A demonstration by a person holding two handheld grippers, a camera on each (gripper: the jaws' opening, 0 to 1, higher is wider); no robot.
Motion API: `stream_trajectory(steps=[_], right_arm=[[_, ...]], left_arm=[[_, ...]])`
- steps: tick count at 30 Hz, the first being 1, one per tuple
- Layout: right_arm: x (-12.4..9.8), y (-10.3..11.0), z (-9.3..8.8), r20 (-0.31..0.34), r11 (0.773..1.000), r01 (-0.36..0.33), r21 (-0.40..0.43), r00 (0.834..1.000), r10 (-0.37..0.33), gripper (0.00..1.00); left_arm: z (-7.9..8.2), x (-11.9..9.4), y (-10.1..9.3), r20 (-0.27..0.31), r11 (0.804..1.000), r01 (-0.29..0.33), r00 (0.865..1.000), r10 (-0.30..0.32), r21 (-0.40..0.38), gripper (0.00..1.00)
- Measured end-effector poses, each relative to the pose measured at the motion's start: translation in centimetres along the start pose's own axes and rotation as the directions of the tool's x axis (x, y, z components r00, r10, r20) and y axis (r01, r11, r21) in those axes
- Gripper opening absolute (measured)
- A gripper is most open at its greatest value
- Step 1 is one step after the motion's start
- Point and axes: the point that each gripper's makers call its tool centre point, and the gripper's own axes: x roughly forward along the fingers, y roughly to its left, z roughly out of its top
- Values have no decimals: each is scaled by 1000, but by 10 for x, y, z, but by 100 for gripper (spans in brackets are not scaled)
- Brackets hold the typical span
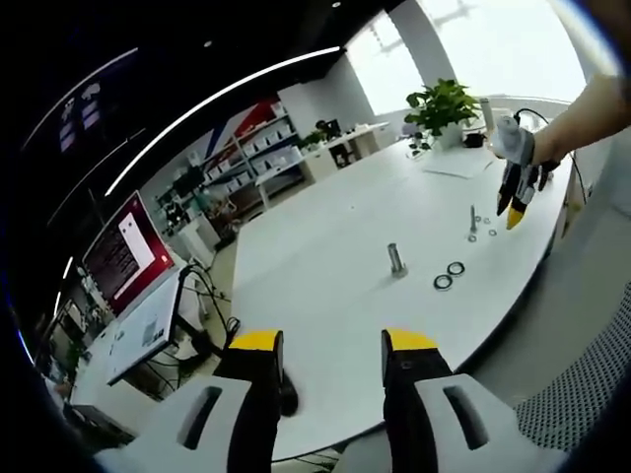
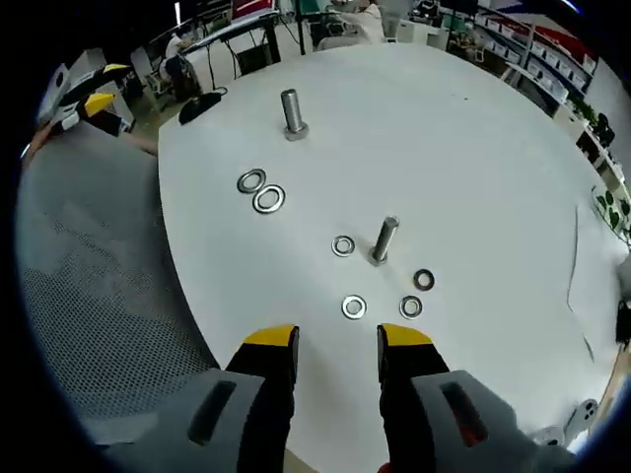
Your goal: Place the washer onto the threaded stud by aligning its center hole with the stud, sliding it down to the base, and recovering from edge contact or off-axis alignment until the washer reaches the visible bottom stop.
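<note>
**Desk:** What are the fingers doing?

**Operator:** From my seat, the right gripper (image 2: 337,346) hangs over the near edge of the white table (image 2: 473,148), its yellow-tipped fingers (image 2: 271,338) apart with nothing between them and touching nothing. My left gripper (image 1: 333,342) hovers at another stretch of the table's edge, fingers (image 1: 258,341) likewise apart and empty. In the left gripper view the right gripper shows at the far side of the table, tips pointing down above the small parts; from there I cannot tell its gap.

**Desk:** And the count?

**Operator:** Two studs, both upright. The small threaded stud (image 2: 384,239) stands just ahead of the right gripper, in from the near edge. The larger stud (image 2: 292,113) stands well apart from it, further toward the table's middle. Four small washers lie flat around the small stud: one washer (image 2: 343,245) just beside its base, a second (image 2: 354,306) nearest my fingers, a third (image 2: 411,306) beside that, and a darker fourth (image 2: 424,280) close by. None sits on the stud. Two large washers (image 2: 260,190) lie side by side, touching or nearly so, between the larger stud and the table's edge.

**Desk:** Anything else?

**Operator:** A potted plant (image 1: 441,106) stands at the table's far edge in the left gripper view.
</note>
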Motion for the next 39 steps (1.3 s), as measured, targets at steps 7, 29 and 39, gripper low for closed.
stream_trajectory(steps=[7,29,39], right_arm=[[12,-6,-1,-19,999,15,-33,1000,-16,31],[24,-16,0,-15,999,32,0,999,-32,23],[24,-14,1,-25,999,39,-37,999,-40,17]], left_arm=[[-2,0,0,-10,1000,0,1000,0,2,38],[-3,0,-2,-23,1000,9,1000,-8,4,38],[-4,1,-3,-28,1000,12,1000,-12,7,38]])
